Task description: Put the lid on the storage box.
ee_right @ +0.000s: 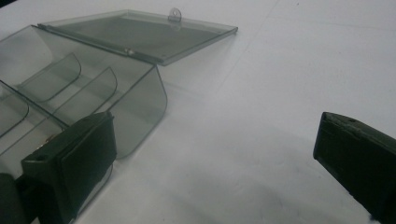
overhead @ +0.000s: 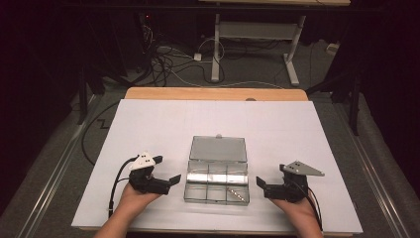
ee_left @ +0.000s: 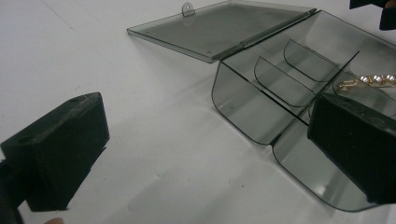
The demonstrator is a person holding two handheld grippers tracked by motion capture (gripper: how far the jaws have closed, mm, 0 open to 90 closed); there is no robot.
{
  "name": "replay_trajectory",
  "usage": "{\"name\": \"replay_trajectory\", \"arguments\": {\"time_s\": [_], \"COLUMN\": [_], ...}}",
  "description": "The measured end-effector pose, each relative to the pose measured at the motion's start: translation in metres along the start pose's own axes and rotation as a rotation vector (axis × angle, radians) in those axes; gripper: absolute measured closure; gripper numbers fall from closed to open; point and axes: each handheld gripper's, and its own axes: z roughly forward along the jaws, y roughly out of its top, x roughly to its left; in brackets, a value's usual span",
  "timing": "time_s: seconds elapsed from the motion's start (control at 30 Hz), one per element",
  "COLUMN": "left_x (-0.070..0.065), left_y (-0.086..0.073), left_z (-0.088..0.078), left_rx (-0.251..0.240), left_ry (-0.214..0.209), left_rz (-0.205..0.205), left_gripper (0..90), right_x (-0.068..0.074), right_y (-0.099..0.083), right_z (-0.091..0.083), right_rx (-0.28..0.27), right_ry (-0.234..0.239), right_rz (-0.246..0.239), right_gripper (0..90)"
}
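Both grippers, left (overhead: 174, 179) and right (overhead: 259, 182), flank the clear box (overhead: 216, 182) mid-desk, jaws spread, nothing held. Lid (overhead: 218, 148) lies open flat behind it; a pearl chain (ee_left: 373, 80) sits in one compartment. Risk: a one-sided nudge slides the light box off line

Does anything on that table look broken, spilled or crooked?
Nothing stands out. The clear compartment box sits square with its lid folded flat open, a gold pearl chain lies inside one compartment, and both grippers rest open beside it.
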Motion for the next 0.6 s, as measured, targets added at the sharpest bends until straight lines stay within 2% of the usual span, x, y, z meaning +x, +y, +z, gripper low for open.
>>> {"name": "replay_trajectory", "arguments": {"time_s": [0.13, 0.3, 0.43, 0.6], "left_x": [0.005, 0.013, 0.022, 0.027], "left_y": [0.007, 0.020, 0.026, 0.032], "left_z": [0.005, 0.014, 0.026, 0.038], "left_rx": [0.007, 0.011, 0.016, 0.026], "left_ry": [0.009, 0.028, 0.030, 0.029], "left_rz": [-0.003, 0.004, -0.030, -0.040], "left_gripper": [0.0, 0.0, 0.0, 0.0], "right_x": [-0.003, -0.008, -0.012, -0.014], "right_y": [0.010, 0.023, 0.032, 0.039], "right_z": [0.005, 0.014, 0.024, 0.040], "right_rx": [-0.008, -0.003, -0.009, -0.002], "right_ry": [0.030, 0.026, 0.029, 0.038], "right_rz": [0.022, 0.017, 0.022, 0.042], "right_gripper": [0.3, 0.3, 0.3, 0.3]}}
